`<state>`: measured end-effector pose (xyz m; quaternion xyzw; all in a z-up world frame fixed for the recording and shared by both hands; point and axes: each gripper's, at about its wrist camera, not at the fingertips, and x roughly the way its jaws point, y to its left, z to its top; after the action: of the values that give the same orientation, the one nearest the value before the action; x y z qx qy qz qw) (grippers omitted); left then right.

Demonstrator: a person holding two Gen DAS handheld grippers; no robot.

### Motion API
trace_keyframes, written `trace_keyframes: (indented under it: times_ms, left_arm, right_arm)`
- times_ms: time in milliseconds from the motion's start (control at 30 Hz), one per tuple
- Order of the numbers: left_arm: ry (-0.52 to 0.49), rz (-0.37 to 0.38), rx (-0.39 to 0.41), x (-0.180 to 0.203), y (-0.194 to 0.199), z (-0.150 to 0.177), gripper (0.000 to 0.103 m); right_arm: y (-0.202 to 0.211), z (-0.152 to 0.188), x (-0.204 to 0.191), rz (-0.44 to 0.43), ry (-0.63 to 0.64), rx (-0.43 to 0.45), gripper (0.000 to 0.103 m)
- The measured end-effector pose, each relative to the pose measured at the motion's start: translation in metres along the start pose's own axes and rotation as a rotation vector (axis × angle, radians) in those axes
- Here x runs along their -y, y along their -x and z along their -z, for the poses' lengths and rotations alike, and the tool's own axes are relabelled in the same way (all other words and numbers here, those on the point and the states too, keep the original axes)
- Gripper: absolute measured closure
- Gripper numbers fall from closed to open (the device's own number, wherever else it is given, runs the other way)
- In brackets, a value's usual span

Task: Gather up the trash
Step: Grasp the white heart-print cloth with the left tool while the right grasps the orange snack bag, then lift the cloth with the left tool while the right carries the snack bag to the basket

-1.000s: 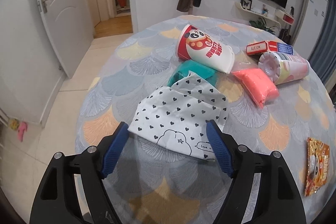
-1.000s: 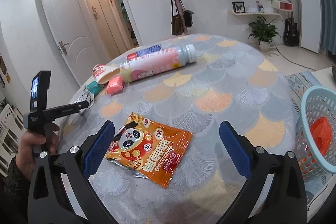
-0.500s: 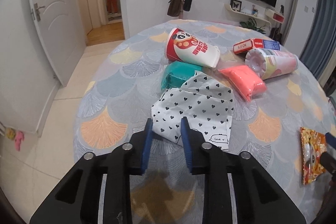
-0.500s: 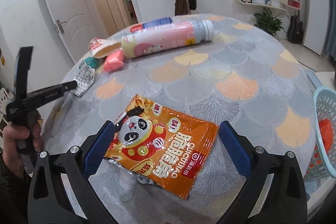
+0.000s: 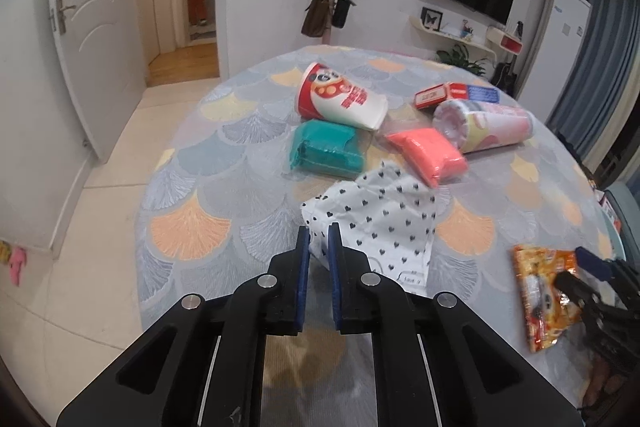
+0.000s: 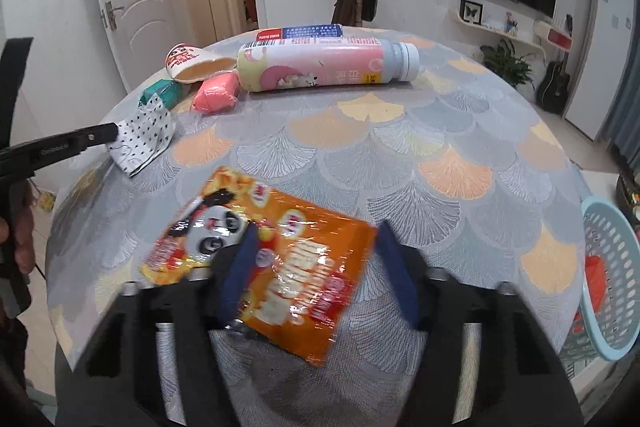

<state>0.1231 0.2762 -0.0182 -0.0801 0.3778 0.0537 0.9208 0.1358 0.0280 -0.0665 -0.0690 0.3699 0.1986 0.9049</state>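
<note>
Readable writing is scant: "PLASTIC COATED" on the red-and-blue box (image 6: 300,32), while the orange snack bag (image 6: 276,267) and the paper cup (image 5: 340,99) carry panda art. One bottle (image 6: 320,67), one pink pack (image 5: 428,151) and one teal pack (image 5: 326,149) lie on the worktop (image 6: 440,155). The left tool (image 5: 318,243) is clamped on the heart-print bag (image 5: 380,215). The right tool (image 6: 316,267) is closing around the snack bag near the basket (image 6: 608,267).

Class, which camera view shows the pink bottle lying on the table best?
The right wrist view: the pink bottle lies side-on, its label and white cap in full sight. The left wrist view shows it end-on, mostly its base, the cap hidden.
</note>
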Motion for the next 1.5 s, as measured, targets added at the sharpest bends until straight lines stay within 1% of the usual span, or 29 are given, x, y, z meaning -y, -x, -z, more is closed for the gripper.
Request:
trace_keyframes:
  times_ms: [33,100,167,367,467,600,667,767,833,867,933,967,1000,1033,1067,1167,1233,1300,1400,1433,1467,1500]
  left_arm:
    - [-0.001,0.004,0.007,0.001,0.003,0.0,0.097]
    - [-0.005,0.011,0.024,0.003,0.011,-0.001,0.097]
    - [-0.005,0.015,0.039,0.003,0.018,-0.001,0.098]
    - [-0.001,0.037,0.083,0.005,0.039,-0.007,0.099]
    - [-0.004,0.04,0.099,0.006,0.046,-0.008,0.1]
    - [-0.012,0.048,0.113,0.012,0.051,-0.011,0.1]
    - [-0.015,0.05,0.116,0.013,0.053,-0.01,0.1]
    - [-0.018,0.054,0.121,0.016,0.056,-0.009,0.1]
    - [-0.02,0.057,0.128,0.018,0.059,-0.009,0.1]
    - [-0.021,0.059,0.134,0.018,0.062,-0.01,0.1]
    - [-0.022,0.061,0.14,0.019,0.065,-0.01,0.1]
    - [-0.022,0.063,0.145,0.019,0.067,-0.011,0.1]
    - [-0.023,0.064,0.148,0.019,0.069,-0.011,0.1]
    - [-0.025,0.066,0.15,0.02,0.07,-0.012,0.1]
    - [-0.026,0.067,0.151,0.021,0.07,-0.012,0.1]
    - [-0.024,0.066,0.148,0.021,0.07,-0.013,0.1]
    - [-0.02,0.067,0.144,0.021,0.071,-0.012,0.1]
    - [-0.016,0.071,0.14,0.021,0.071,-0.011,0.1]
    - [-0.019,0.075,0.138,0.021,0.071,-0.009,0.1]
    - [-0.02,0.075,0.137,0.021,0.071,-0.008,0.1]
    - [-0.02,0.075,0.137,0.022,0.071,-0.008,0.1]
    - [-0.02,0.075,0.138,0.021,0.073,-0.008,0.1]
  right_arm:
    - [0.0,0.0,0.001,-0.006,-0.009,0.005,0.076]
    - [0.001,0.0,0.006,-0.035,-0.039,0.009,0.088]
    - [0.002,0.001,0.009,-0.062,-0.065,0.011,0.092]
    - [0.006,0.002,0.015,-0.107,-0.115,0.025,0.095]
    - [0.013,0.0,0.018,-0.117,-0.124,0.053,0.1]
    - [0.025,-0.004,0.022,-0.128,-0.131,0.092,0.1]
    - [0.027,-0.005,0.023,-0.136,-0.131,0.091,0.1]
    - [0.024,-0.003,0.018,-0.2,-0.113,0.04,0.1]
    - [0.027,-0.001,0.011,-0.209,-0.09,0.039,0.099]
    - [0.029,0.0,0.006,-0.206,-0.063,0.04,0.098]
    - [0.031,0.001,-0.006,-0.199,-0.009,0.04,0.086]
    - [0.034,0.003,-0.013,-0.205,0.023,0.046,0.069]
    - [0.037,0.004,-0.017,-0.209,0.043,0.056,0.033]
    - [0.042,0.006,-0.023,-0.208,0.07,0.082,0.019]
    - [0.049,0.009,-0.03,-0.198,0.112,0.121,0.012]
    - [0.057,0.016,-0.052,-0.16,0.238,0.147,0.012]
    - [0.058,0.023,-0.067,-0.106,0.332,0.17,0.012]
    - [0.053,0.031,-0.081,-0.072,0.415,0.161,0.012]
    - [0.041,0.036,-0.09,-0.073,0.456,0.123,0.012]
    - [0.032,0.037,-0.093,-0.046,0.46,0.097,0.013]
    - [0.023,0.036,-0.092,-0.02,0.449,0.071,0.014]
    - [0.021,0.033,-0.086,-0.046,0.401,0.07,0.015]
